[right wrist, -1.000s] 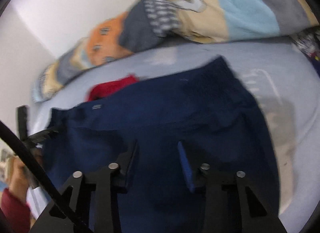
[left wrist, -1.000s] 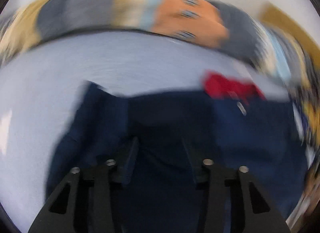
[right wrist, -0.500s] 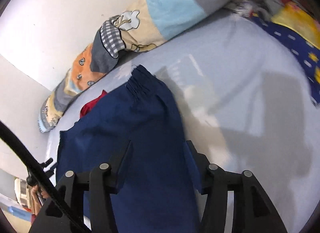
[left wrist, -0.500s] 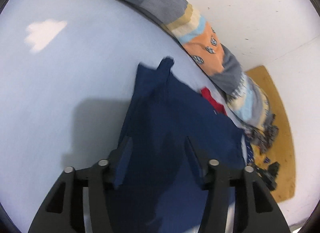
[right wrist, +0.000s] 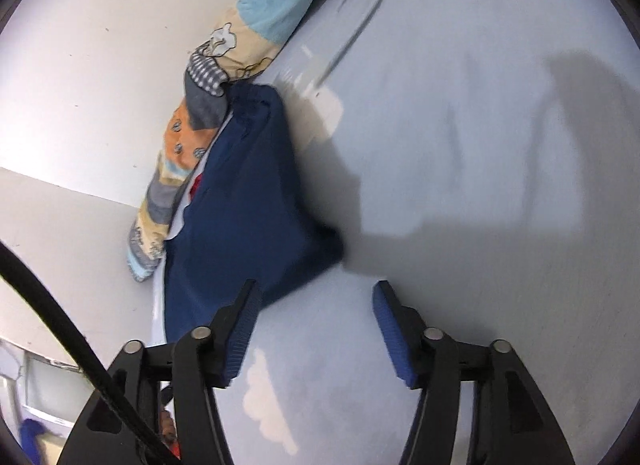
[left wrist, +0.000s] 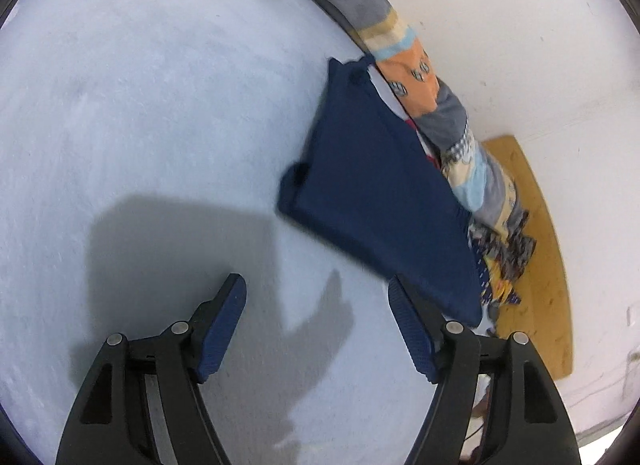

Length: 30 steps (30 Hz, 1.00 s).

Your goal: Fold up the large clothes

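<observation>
Folded navy garment (left wrist: pixel 372 185) at the bed's (left wrist: pixel 140 105) wall-side edge

Left tongs (left wrist: pixel 316 305) and right tongs (right wrist: pixel 316 309) are both opening (nothing between them); garment touches the patchwork bolster (left wrist: pixel 452 121).

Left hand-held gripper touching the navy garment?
Apart. In the left wrist view the left hand-held gripper has only bare bedsheet between its opening jaws; the folded navy garment lies beyond the pads.

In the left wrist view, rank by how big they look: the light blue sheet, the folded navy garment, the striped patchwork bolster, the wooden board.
1. light blue sheet, by far the largest.
2. folded navy garment.
3. striped patchwork bolster and wooden board: look about alike; fisheye stretch near the rim makes ranking them unsure.
</observation>
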Motion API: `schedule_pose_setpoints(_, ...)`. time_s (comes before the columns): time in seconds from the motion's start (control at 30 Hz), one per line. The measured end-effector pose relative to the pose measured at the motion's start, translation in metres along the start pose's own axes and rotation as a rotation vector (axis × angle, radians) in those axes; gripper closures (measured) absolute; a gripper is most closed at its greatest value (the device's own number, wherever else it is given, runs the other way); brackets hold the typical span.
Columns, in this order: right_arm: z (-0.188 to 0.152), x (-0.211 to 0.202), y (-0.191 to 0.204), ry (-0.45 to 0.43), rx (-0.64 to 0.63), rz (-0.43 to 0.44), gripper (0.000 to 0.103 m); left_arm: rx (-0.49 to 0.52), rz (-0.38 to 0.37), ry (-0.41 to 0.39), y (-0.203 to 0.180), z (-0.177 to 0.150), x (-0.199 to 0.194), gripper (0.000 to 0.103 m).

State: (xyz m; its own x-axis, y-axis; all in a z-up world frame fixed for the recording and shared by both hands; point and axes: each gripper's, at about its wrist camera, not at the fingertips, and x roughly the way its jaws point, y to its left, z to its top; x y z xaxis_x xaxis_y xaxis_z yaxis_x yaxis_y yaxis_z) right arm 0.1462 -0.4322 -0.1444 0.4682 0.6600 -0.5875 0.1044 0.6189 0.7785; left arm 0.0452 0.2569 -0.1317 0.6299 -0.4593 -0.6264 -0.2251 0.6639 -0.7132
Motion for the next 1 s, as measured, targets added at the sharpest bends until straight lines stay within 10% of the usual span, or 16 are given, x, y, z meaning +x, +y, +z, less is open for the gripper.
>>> schedule_pose_setpoints(0.43, 0.028, 0.078, 0.042, -0.006, -0.009, 0.092, 0.031, -0.118, -0.066, -0.027, -0.036, 0.084, 0.092, 0.008)
schedule_pose_setpoints(0.5, 0.036, 0.1, 0.055, 0.03, -0.015, 0.112, 0.07, -0.164, -0.058, -0.057, -0.037, 0.095, 0.103, 0.037)
schedule_pose_setpoints(0.57, 0.037, 0.105, 0.061, 0.014, -0.027, 0.063, 0.081, -0.151, 0.01, -0.05, -0.04, 0.097, 0.107, 0.08)
schedule_pose_setpoints(0.6, 0.035, 0.101, 0.064, 0.003, -0.038, 0.066, 0.087, -0.15, 0.022, -0.054, -0.038, 0.095, 0.106, 0.085)
schedule_pose_setpoints(1.0, -0.031, -0.016, 0.107, -0.007, -0.275, 0.035, 0.093, 0.072, 0.017, -0.041, -0.053, 0.003, 0.024, 0.087)
